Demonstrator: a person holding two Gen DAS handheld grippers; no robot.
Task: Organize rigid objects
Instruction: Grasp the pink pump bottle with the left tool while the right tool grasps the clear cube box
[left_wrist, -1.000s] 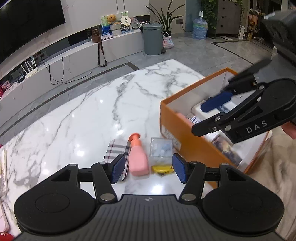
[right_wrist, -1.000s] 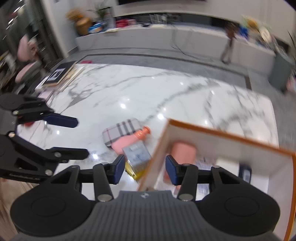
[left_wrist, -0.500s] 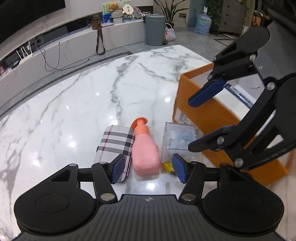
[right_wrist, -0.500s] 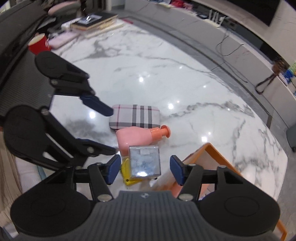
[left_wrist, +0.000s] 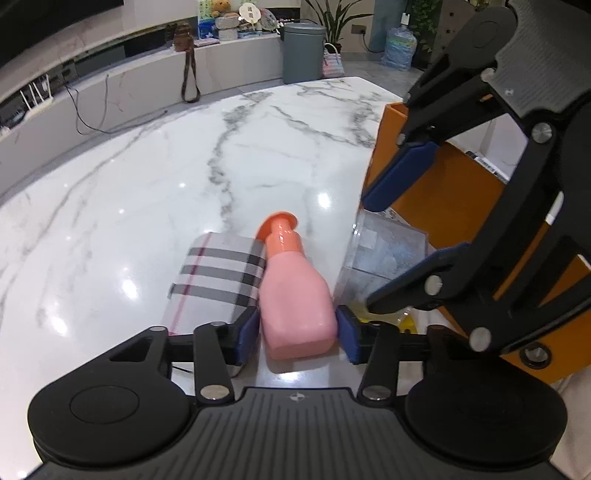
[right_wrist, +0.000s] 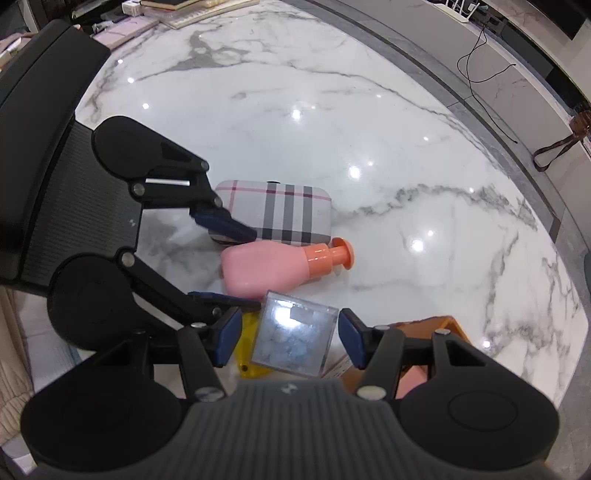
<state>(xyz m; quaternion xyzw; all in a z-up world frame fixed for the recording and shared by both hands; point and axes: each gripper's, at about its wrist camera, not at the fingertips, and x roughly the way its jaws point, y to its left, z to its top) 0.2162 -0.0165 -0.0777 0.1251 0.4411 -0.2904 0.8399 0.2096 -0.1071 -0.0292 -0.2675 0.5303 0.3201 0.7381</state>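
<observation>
Pink bottle (left_wrist: 295, 295) lay beside the orange box (left_wrist: 454, 199). My left gripper (left_wrist: 297, 334), jaws just closing, clasped its stiff, slick base; right gripper (right_wrist: 288, 332) straddled the clear box (right_wrist: 291, 336), ungripped.

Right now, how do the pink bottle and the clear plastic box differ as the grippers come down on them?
The pink bottle is opaque with an orange pump top; the clear plastic box is see-through with pale bits inside. The bottle sits between the left gripper pads, which have just been closing; the box sits between the right gripper pads with gaps either side. The box lies against the orange box; the bottle beside the plaid case. Both rest on the marble table.
</observation>
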